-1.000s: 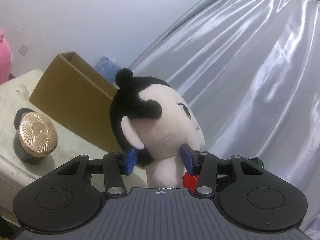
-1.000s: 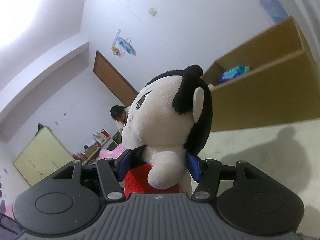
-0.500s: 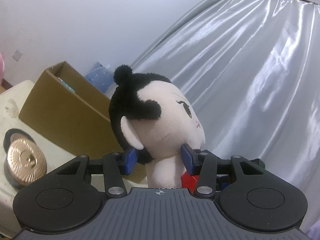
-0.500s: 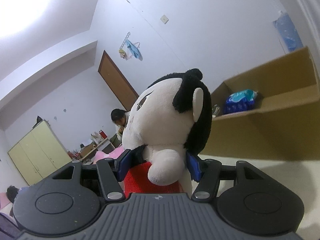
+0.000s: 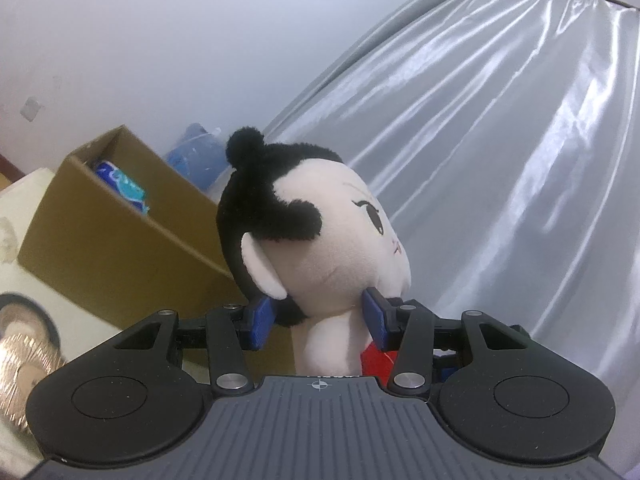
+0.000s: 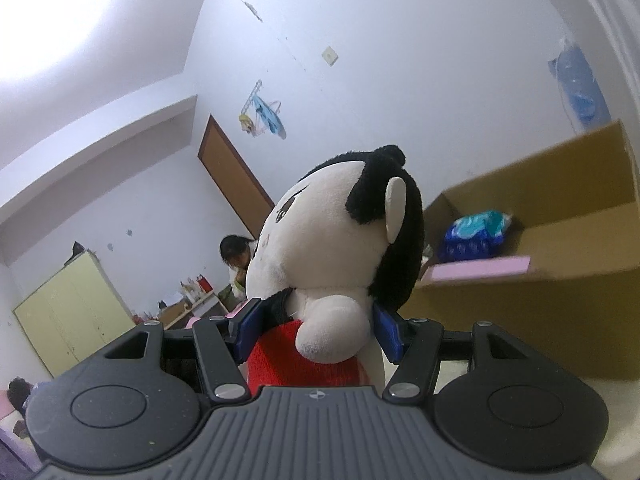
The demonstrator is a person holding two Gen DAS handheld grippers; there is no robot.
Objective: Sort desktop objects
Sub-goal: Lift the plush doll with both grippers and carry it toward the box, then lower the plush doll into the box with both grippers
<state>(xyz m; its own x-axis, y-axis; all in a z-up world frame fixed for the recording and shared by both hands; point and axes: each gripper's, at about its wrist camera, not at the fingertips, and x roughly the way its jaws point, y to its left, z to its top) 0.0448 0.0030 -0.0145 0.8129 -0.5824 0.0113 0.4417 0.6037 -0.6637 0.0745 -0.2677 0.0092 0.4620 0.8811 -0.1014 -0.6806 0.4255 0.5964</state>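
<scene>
No legible txt, labels, brands or nos. anywhere in either view.

Plush doll (image 5: 320, 240): black hair, cream face and ears, red clothing (image 6: 296, 356) at the body. Tongs seen w/ blue pads (image 5: 260, 322), black arms, grey ribbed housing. Cardboard box (image 5: 104, 256) is brown; inside, a blue-and-teal patterned pack (image 6: 476, 232) and a pink flat item (image 6: 480, 270). Curtain (image 5: 500, 140): shiny silver-grey. Round lid (image 5: 24, 364): gold, ribbed. Counter (image 5: 24, 280): off-white. Far door (image 6: 232, 176): brown; cabinet (image 6: 72, 312): pale yellow-green.
</scene>
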